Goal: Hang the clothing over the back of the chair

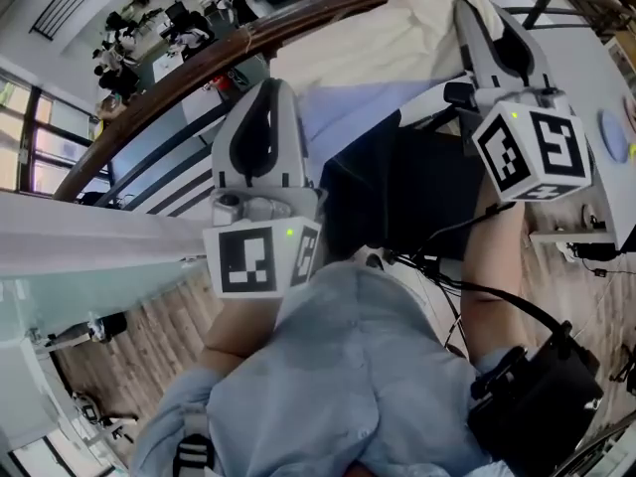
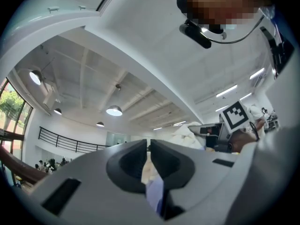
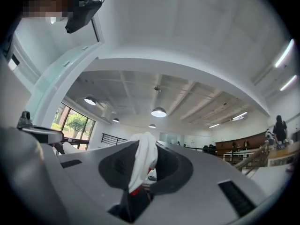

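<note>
head view, left gripper (image 1: 270, 89): raised, marker cube towards the camera, tips at the lavender edge of the clothing (image 1: 383, 53).
head view, right gripper (image 1: 479, 16): raised, tips buried in the cream part of the clothing.
head view, clothing: spread between the two grippers, hanging beyond their tips.
head view, below the clothing: dark shape (image 1: 397, 202); cannot tell what it is.
left gripper view, left gripper (image 2: 149, 148): jaws almost together, pinching a thin cream and lavender fold.
left gripper view, clothing (image 2: 186, 131): bunches to the right of the jaws, towards the right gripper (image 2: 212, 130).
right gripper view, right gripper (image 3: 148, 147): jaws a little apart, clamped on a white bunch of clothing (image 3: 143, 165).
right gripper view, clothing: the bunch sticks out past the tips; a red scrap sits low between the jaws.
</note>
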Demonstrator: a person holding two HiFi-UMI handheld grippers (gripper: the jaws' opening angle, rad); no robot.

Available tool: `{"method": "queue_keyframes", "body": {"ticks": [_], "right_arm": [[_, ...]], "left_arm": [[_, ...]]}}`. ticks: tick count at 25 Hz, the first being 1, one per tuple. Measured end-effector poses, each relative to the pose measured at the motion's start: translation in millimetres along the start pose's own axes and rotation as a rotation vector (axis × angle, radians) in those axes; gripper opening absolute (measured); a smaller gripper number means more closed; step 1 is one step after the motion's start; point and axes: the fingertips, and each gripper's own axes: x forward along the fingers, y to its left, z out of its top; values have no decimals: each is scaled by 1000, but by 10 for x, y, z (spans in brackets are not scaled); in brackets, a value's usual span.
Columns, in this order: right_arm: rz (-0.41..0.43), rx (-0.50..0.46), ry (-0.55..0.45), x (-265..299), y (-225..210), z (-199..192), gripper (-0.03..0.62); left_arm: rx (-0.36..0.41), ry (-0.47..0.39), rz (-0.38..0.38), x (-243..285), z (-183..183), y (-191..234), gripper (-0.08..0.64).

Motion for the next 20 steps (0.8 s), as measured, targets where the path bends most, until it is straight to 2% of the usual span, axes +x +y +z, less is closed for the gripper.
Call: {"method": "queue_keyframes", "body": {"ticks": [8,16,20], "right_arm": [[-54,78,126,-175,60,-798,69],[-15,278,255,-297,546,-1797,75],[8,293,297,-247,761,-2015,81]], "left_arm": [[15,35,-13,-2,-22,-10,26],[56,71,-2,-91,-73,3,26],[76,102,3,-126,-77,14,26]]}}
